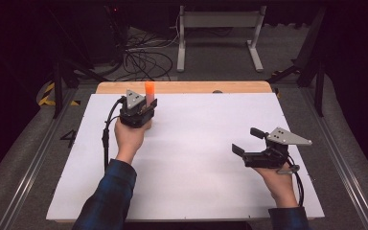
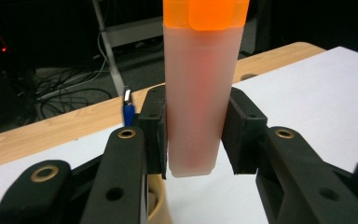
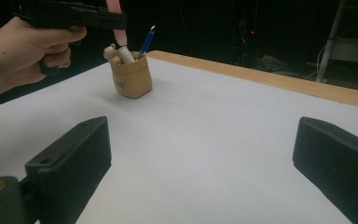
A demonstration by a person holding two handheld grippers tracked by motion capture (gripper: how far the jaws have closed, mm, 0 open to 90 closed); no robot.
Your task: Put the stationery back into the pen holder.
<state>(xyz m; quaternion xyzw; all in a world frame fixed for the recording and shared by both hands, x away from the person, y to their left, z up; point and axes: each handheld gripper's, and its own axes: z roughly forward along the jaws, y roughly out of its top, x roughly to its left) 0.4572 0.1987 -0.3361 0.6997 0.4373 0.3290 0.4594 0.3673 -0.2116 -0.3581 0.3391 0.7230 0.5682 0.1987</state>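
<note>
So the left gripper (image 2: 193,135) has its 2 pads clamped on the flat sides of an orange-capped marker (image 2: 199,88), held upright at center frame, probably so it drops straight into the tan pen cup (image 3: 131,77) in the upper left of the right gripper view, just below it. The right gripper (image 1: 255,149), lower right in the high view, idles with jaws spread wide over the white table (image 1: 196,158).

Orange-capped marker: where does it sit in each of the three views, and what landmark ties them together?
High view: the marker stands upright far left, above the left gripper.
Left gripper view: centre, clamped between the pads.
Right gripper view: upper left, its pale body hangs over the beige pen cup.
Shared landmark: the table's wooden far edge.
</note>
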